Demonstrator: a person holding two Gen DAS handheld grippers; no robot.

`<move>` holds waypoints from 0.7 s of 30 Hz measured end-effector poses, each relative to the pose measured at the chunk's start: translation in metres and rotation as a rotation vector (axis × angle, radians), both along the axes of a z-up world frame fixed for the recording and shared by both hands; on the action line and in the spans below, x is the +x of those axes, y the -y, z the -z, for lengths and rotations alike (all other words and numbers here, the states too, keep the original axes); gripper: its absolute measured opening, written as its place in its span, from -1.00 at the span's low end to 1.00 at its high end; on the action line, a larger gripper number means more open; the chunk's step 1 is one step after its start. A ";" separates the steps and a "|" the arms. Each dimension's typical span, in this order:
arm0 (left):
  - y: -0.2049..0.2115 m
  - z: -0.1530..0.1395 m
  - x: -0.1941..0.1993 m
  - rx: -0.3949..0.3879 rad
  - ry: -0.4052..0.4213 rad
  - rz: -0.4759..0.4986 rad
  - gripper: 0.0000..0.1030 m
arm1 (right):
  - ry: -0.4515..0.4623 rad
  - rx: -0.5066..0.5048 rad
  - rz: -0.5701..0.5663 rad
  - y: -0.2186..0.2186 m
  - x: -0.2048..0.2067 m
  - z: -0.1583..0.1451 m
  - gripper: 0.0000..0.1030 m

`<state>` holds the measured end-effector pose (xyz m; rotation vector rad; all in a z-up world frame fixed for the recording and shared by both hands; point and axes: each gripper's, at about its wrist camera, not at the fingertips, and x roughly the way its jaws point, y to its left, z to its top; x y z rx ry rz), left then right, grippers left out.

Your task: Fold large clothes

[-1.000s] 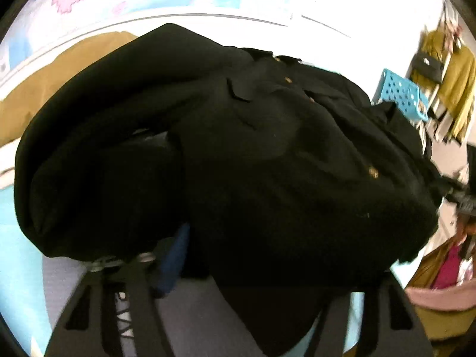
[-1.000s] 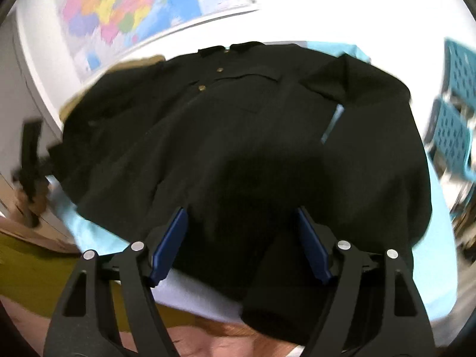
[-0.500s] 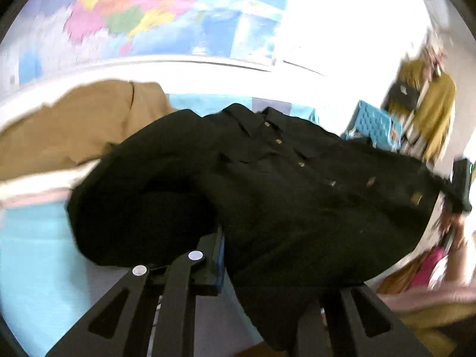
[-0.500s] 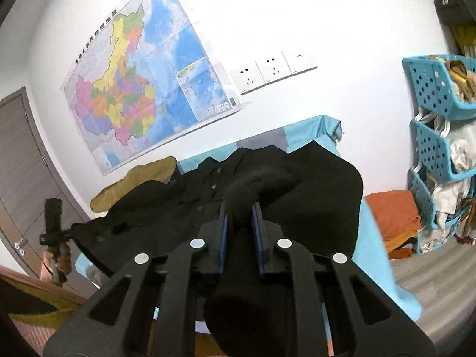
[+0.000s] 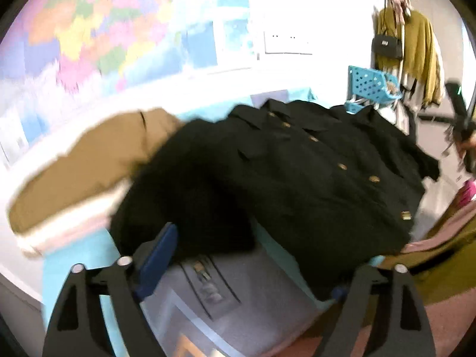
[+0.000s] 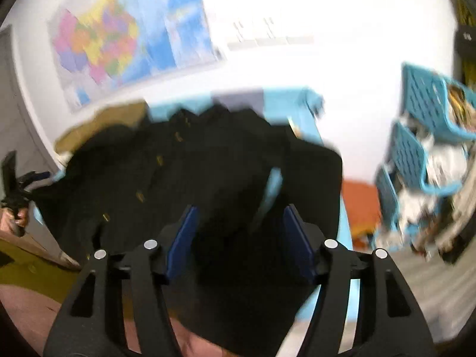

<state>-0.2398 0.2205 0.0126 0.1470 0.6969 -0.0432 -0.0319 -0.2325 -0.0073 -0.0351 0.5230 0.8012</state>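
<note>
A black buttoned jacket [image 5: 297, 178] lies spread on a blue-covered table [image 5: 71, 264], with a tan garment [image 5: 89, 166] at its far left. The left gripper [image 5: 250, 267] and right gripper [image 6: 238, 232] hover at the jacket's near edge, jaws opening wide; black cloth lies between the pads, not pinched.

Motion blur smears the wall map [image 6: 131, 38] and sockets [image 6: 267, 40], leaving both unreadable. The black coat [image 5: 297, 178] hides most of the bench [image 5: 238, 297]. The blue baskets' [image 6: 422, 136] contents are indistinct.
</note>
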 end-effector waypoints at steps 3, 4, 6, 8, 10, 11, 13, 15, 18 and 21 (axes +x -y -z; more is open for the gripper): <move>0.014 -0.012 0.011 0.048 0.031 0.118 0.63 | 0.027 -0.020 -0.056 -0.044 0.025 -0.011 0.41; 0.017 -0.016 0.009 0.067 0.048 0.162 0.64 | 0.016 -0.023 -0.082 -0.054 0.033 -0.012 0.41; 0.025 -0.018 0.006 0.166 0.068 0.176 0.67 | -0.007 -0.030 -0.130 -0.084 0.048 -0.010 0.39; 0.017 -0.014 -0.002 0.192 0.042 0.154 0.68 | -0.022 -0.057 -0.184 -0.116 0.062 -0.008 0.38; 0.008 -0.004 -0.007 0.215 0.008 0.136 0.69 | -0.025 -0.093 -0.210 -0.148 0.076 -0.004 0.38; 0.007 0.006 -0.007 0.261 -0.026 0.117 0.71 | -0.044 -0.102 -0.222 -0.161 0.085 -0.001 0.38; 0.002 0.036 -0.008 0.395 -0.154 0.064 0.76 | -0.078 -0.109 -0.242 -0.181 0.097 0.003 0.38; -0.006 0.051 -0.014 0.351 -0.202 0.090 0.65 | -0.087 -0.116 -0.245 -0.192 0.107 0.006 0.38; -0.021 0.038 -0.023 0.222 -0.128 0.086 0.65 | -0.120 -0.110 -0.246 -0.206 0.120 0.010 0.38; -0.010 0.049 -0.010 0.346 -0.209 0.019 0.72 | -0.135 -0.103 -0.254 -0.211 0.123 0.013 0.38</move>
